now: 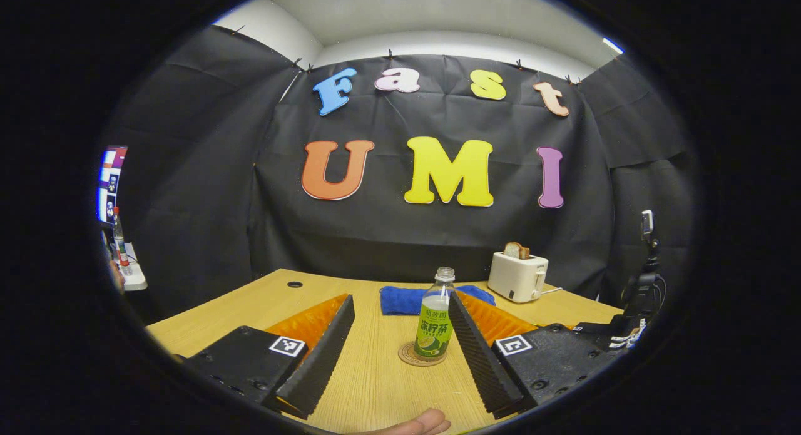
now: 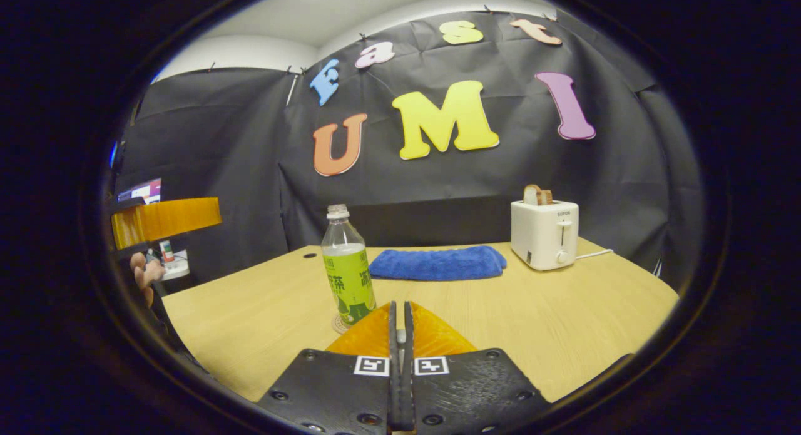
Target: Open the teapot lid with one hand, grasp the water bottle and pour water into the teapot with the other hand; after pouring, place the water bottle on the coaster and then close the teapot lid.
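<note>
Black cloth hangs behind a pale wooden tabletop [image 1: 375, 372] that carries everything I work with. Taking the water bottle [image 1: 434, 325] as my landmark: it stands upright on the round coaster [image 1: 410, 355], uncapped, with a green label. My left tool [image 1: 400, 353] is spread wide, one finger on either side of the bottle's line of sight; the bottle sits just beside the right-hand finger, and I cannot tell whether they touch. My right tool [image 2: 398, 316] has its fingers pressed together with nothing between them, and its tips point at the tabletop just to the right of the bottle's base.

Behind the bottle lies a folded blue towel [image 2: 438, 263], and to the right of that stands a white toaster [image 2: 544, 233] with a slice of bread [image 2: 533, 194] poking out of its slot. The right gripper view shows the toaster's front with its lever and knob; a short brand word is printed there, too small for me to make out. The left gripper view adds a phone on a dark stand [image 1: 644, 285] far to the right of the bottle, and a fingertip [image 1: 419, 422] at the bottom edge. The right gripper view shows another hand [image 2: 145, 275] far left of the bottle, beside an orange block [image 2: 166, 219].

The bottle's label carries printed characters.
</note>
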Available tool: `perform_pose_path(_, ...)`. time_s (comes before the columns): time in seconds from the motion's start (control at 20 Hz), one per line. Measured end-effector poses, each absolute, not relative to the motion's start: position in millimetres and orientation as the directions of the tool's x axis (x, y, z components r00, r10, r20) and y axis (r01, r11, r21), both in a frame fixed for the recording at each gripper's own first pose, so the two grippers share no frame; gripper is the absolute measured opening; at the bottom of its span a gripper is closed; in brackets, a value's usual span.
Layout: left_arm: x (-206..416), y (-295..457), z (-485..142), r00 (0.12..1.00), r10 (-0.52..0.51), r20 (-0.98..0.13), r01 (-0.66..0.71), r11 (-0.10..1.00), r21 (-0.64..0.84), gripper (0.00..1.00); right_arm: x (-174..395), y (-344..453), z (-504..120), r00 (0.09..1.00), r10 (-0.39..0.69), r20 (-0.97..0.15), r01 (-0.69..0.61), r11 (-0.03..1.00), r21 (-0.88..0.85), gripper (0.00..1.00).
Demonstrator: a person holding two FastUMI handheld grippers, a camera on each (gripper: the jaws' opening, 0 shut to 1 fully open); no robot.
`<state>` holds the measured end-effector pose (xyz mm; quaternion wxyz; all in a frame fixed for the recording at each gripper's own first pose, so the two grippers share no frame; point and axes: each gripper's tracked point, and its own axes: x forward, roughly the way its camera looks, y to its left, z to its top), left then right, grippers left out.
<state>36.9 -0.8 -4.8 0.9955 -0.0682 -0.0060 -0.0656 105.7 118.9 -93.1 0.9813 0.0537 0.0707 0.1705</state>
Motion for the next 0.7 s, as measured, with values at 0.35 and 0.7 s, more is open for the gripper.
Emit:
perform_pose_path(0.35,38,5,-6,0.990,-0.140,0.013,0.140,0.979,-0.150,0.94,120,117,-113,0.939,0.307,-0.156,-0.287,0.948,0.136,0.00)
perform_pose_path(0.7,42,8,-18,0.989,-0.143,-0.028,0.137,0.977,-0.166,0.95,122,115,-113,0.943,0.294,-0.153,-0.276,0.952,0.130,0.08)
